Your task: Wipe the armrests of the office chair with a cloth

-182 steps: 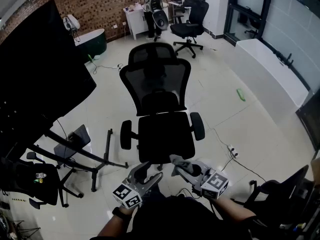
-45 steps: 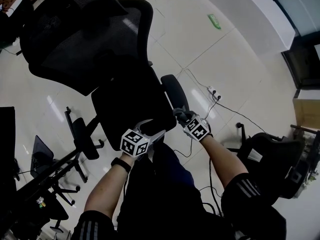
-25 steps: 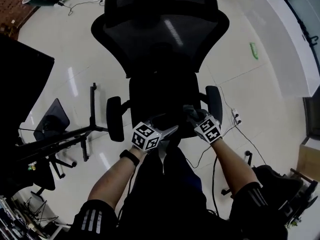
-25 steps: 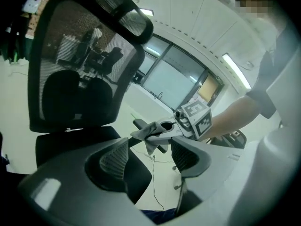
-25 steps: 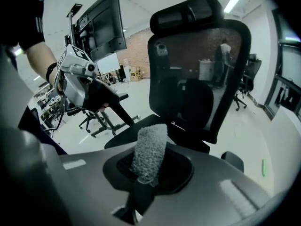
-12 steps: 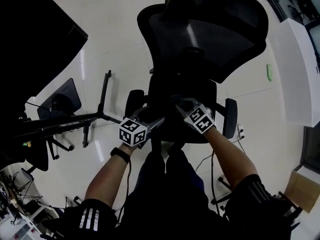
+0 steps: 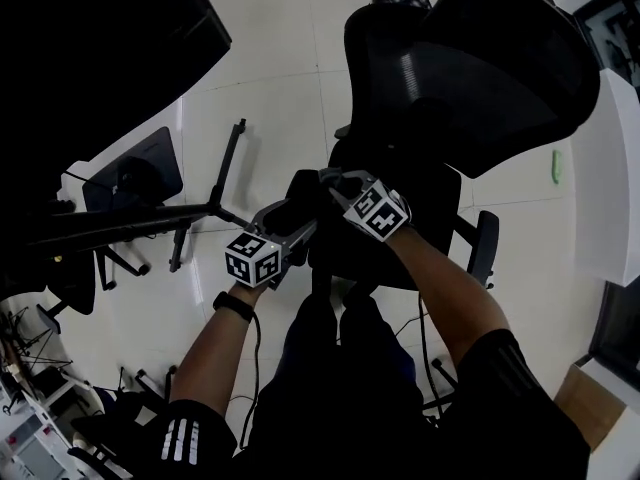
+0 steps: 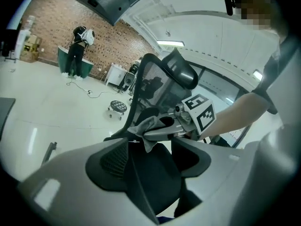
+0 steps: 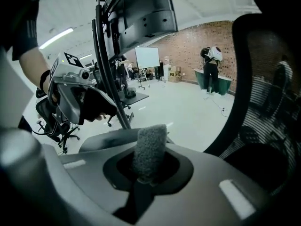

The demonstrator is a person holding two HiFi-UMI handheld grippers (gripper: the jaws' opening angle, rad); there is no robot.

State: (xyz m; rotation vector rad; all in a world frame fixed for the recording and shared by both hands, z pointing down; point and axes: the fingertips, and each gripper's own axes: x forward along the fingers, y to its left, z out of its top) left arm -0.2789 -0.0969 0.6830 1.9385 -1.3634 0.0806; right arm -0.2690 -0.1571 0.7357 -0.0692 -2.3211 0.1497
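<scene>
The black mesh office chair (image 7: pixel 480 68) fills the upper right of the head view. Its left armrest (image 7: pixel 300 196) lies between my two grippers, and its right armrest (image 7: pixel 487 248) stands clear at the right. My right gripper (image 7: pixel 328 178) is shut on a grey cloth (image 9: pixel 149 149), and its tips reach over the left armrest. In the left gripper view the cloth (image 8: pixel 146 125) hangs from the right gripper (image 8: pixel 157 132) in front of the chair back (image 8: pixel 150 84). My left gripper (image 7: pixel 300 220) sits just beside the armrest, shut on nothing (image 8: pixel 129 144).
A big black panel (image 7: pixel 100 48) on a stand with floor legs (image 7: pixel 215 203) is close on the left, with a small chair (image 7: pixel 135 183) beneath it. A white counter (image 7: pixel 612 168) runs along the right. A person (image 8: pixel 77 51) stands far off by the brick wall.
I have closed in on the chair from a distance. Both grippers shifted from near the right armrest across the seat front to the left armrest, the cloth staying in the right gripper.
</scene>
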